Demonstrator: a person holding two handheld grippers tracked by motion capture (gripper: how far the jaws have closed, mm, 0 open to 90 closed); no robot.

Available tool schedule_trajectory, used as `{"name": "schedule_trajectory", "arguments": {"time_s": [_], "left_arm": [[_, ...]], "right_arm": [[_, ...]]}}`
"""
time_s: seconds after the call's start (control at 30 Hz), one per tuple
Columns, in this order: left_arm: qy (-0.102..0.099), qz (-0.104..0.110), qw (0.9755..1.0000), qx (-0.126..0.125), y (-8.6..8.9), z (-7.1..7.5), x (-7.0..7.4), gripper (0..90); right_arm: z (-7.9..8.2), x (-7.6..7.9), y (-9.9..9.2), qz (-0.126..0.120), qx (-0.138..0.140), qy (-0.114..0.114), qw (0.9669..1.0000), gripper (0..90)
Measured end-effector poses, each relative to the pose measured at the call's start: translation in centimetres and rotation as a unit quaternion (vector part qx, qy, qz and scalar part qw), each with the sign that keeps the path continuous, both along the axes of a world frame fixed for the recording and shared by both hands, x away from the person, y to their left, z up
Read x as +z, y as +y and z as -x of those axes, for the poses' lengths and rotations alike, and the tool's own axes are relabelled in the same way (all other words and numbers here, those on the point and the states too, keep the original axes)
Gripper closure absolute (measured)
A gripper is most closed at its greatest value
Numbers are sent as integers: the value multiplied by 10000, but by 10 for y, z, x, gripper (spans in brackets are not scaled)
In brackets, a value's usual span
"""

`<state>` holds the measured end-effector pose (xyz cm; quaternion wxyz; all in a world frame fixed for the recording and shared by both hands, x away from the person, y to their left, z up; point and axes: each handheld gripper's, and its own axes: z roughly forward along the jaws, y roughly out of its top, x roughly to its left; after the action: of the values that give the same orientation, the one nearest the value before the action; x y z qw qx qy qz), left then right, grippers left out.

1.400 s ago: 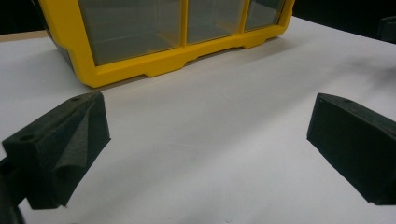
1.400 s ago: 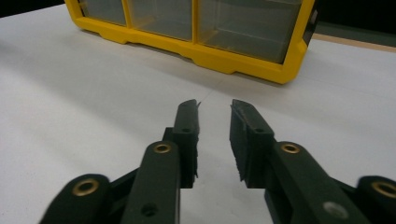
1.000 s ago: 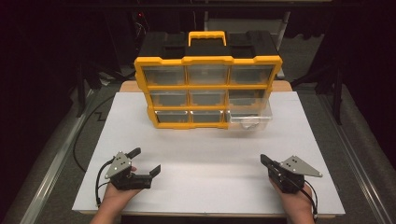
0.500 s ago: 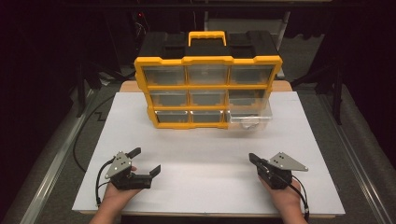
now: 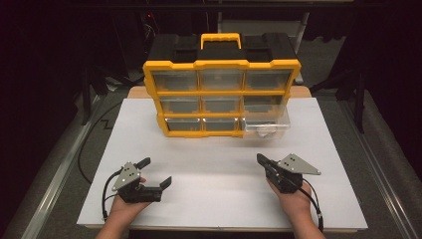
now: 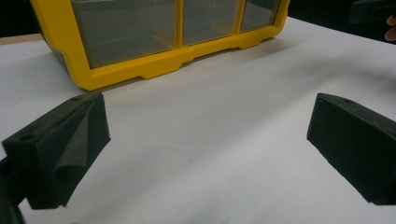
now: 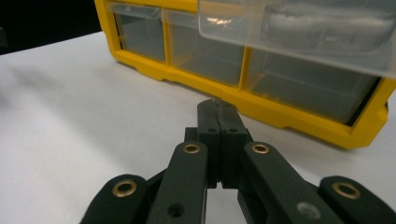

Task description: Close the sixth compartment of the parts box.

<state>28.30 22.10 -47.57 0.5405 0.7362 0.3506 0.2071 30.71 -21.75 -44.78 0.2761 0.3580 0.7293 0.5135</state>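
Observation:
A yellow and black organiser cabinet (image 5: pixel 221 84) with clear drawers stands at the back of the white table (image 5: pixel 219 169). Its bottom-right drawer (image 5: pixel 266 127) is pulled out, with something pale inside. My left gripper (image 5: pixel 155 172) rests at the near left, jaws wide apart with nothing between them; its pads (image 6: pixel 70 144) frame bare table in front of the cabinet (image 6: pixel 159 37). My right gripper (image 5: pixel 261 159) is at the near right, jaws shut together and empty, pointing toward the cabinet. In the right gripper view the shut fingertips (image 7: pixel 218 114) aim at the cabinet's lower row, under the open drawer (image 7: pixel 299 28).
A black cable (image 5: pixel 92 144) runs along the floor left of the table. Dark stands and equipment surround the table at the back and sides. White table surface lies between the grippers and the cabinet.
My right gripper has moved leftward and slightly toward the cabinet, still shut. The left gripper has stayed in place.

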Motion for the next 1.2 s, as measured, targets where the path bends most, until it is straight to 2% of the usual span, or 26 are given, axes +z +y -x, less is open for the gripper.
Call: {"name": "schedule_trajectory", "arguments": {"time_s": [0.43,1.2], "left_arm": [[-7,12,10000,-14,-1,0,0,4],[-28,23,10000,-45,-1,1,1,4]], "right_arm": [[-8,24,-1,45,-157,-317,9994,900],[-12,61,-6,62,-389,-661,9970,900]]}}
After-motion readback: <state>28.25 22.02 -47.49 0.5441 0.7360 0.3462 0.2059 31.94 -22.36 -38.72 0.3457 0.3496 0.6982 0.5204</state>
